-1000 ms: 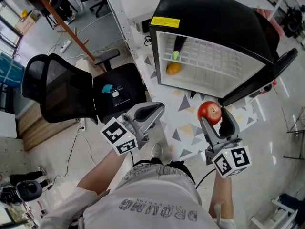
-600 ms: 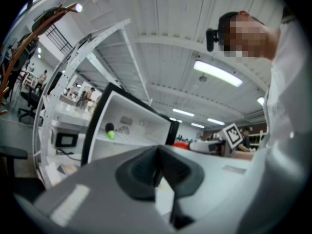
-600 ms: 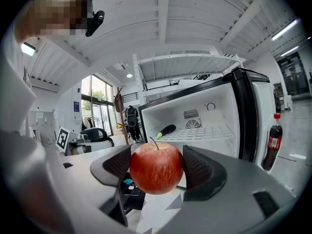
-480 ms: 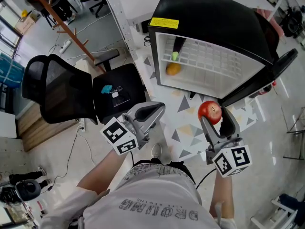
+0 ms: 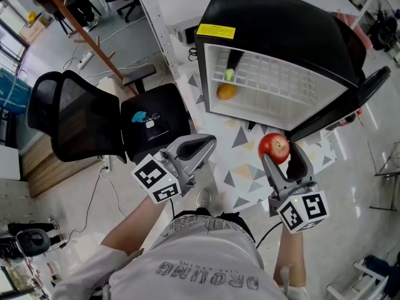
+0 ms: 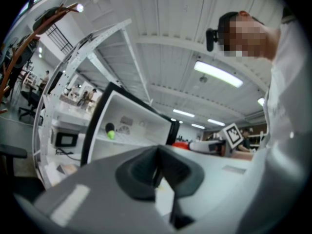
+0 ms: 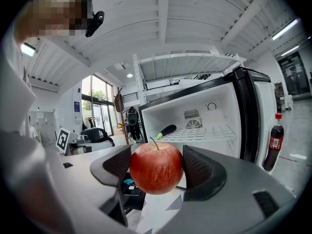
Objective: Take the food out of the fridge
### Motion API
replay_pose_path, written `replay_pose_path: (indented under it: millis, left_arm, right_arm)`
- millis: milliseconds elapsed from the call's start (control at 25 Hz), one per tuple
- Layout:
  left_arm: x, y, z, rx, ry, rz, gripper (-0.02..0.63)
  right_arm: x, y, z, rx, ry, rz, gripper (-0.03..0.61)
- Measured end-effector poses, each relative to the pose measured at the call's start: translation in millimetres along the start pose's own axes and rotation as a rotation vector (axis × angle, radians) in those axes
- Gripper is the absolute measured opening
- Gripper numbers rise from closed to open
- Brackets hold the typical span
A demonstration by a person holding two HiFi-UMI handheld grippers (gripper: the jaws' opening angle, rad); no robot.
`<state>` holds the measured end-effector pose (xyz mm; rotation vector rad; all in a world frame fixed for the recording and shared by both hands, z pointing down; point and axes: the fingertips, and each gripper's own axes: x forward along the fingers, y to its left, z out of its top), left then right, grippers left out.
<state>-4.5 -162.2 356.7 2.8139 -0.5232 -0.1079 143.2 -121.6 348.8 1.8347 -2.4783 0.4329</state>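
Note:
A red apple (image 5: pixel 274 147) (image 7: pixel 156 167) is clamped between the jaws of my right gripper (image 5: pixel 279 155) (image 7: pixel 156 168), held in the air in front of the small black fridge (image 5: pixel 281 36). The fridge door (image 5: pixel 340 102) stands open. On its wire shelf lie a dark eggplant with a green end (image 5: pixel 232 62) (image 7: pixel 166 130) and, below it, an orange fruit (image 5: pixel 227 90). My left gripper (image 5: pixel 200 146) (image 6: pixel 157 165) is shut with nothing in it, to the left of the right one and apart from the fridge.
A black office chair (image 5: pixel 100 117) with small items on its seat stands left of the fridge. A cola bottle (image 7: pixel 274 141) sits in the door rack. A patterned mat (image 5: pixel 240 174) covers the floor before the fridge. A wooden coat stand (image 5: pixel 75 17) rises at the back left.

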Motion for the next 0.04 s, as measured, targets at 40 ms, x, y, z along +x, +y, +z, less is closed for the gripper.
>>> replay_pose_path:
  millis: [40]
  left_arm:
    - [0.1,0.2,0.0,0.0,0.0,0.0,0.006]
  right_arm:
    - [0.5,0.4,0.1,0.0,0.0,0.001,0.325]
